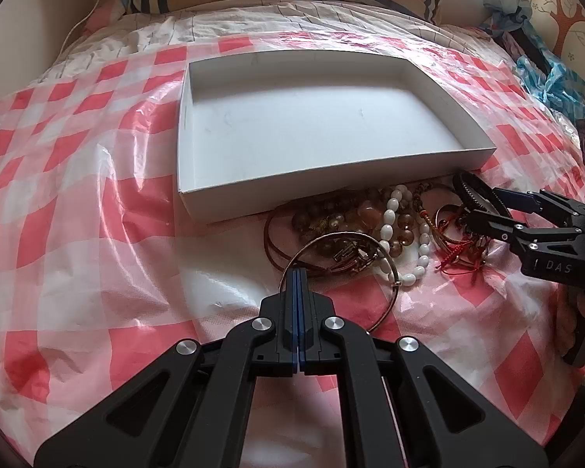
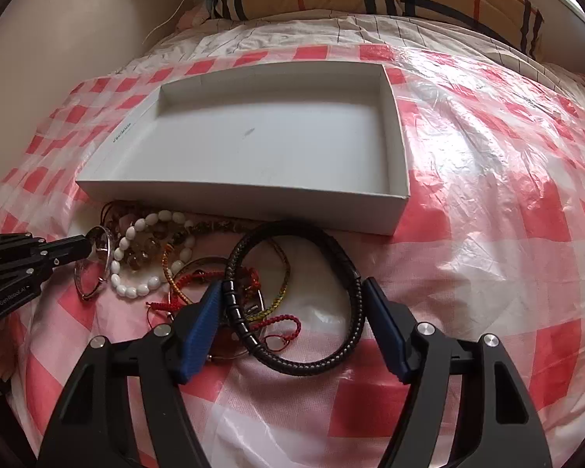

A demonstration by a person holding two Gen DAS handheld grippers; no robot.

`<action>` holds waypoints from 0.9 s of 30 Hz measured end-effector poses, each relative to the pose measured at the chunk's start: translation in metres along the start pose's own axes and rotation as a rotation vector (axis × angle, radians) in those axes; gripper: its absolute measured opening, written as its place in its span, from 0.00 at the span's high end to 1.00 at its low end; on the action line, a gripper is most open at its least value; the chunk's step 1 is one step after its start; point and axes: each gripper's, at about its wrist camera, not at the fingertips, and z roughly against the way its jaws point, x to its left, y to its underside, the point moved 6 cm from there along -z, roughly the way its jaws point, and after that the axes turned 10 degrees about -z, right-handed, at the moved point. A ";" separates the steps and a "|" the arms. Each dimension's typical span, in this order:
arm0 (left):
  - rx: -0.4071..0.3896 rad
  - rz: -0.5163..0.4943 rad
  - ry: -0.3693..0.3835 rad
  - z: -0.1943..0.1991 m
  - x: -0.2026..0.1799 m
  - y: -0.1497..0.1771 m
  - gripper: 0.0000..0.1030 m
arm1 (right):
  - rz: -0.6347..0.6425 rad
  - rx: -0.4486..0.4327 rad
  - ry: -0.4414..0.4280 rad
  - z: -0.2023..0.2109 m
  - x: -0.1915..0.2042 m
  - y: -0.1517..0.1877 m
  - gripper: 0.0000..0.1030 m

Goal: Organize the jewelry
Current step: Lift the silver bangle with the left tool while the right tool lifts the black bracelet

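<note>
Meanwhile left tool pinches thin bangle; right tool straddles black bracelet.

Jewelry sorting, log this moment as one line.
left tongs: shut on thin metal bangle | right tongs: open, straddling black braided bracelet, no contact visible | white box: nothing inside | pile beside box

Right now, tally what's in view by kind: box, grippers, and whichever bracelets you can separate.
White cardboard box: 1
Grippers: 2, left gripper and right gripper
Thin metal bangle: 1
White bead bracelet: 1
Black braided bracelet: 1
Total: 6; the tangled brown beads and red cords cannot be counted.
</note>
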 end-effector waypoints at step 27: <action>-0.056 0.060 -0.037 0.010 0.015 -0.002 0.57 | -0.016 -0.049 -0.041 0.021 0.002 -0.004 0.33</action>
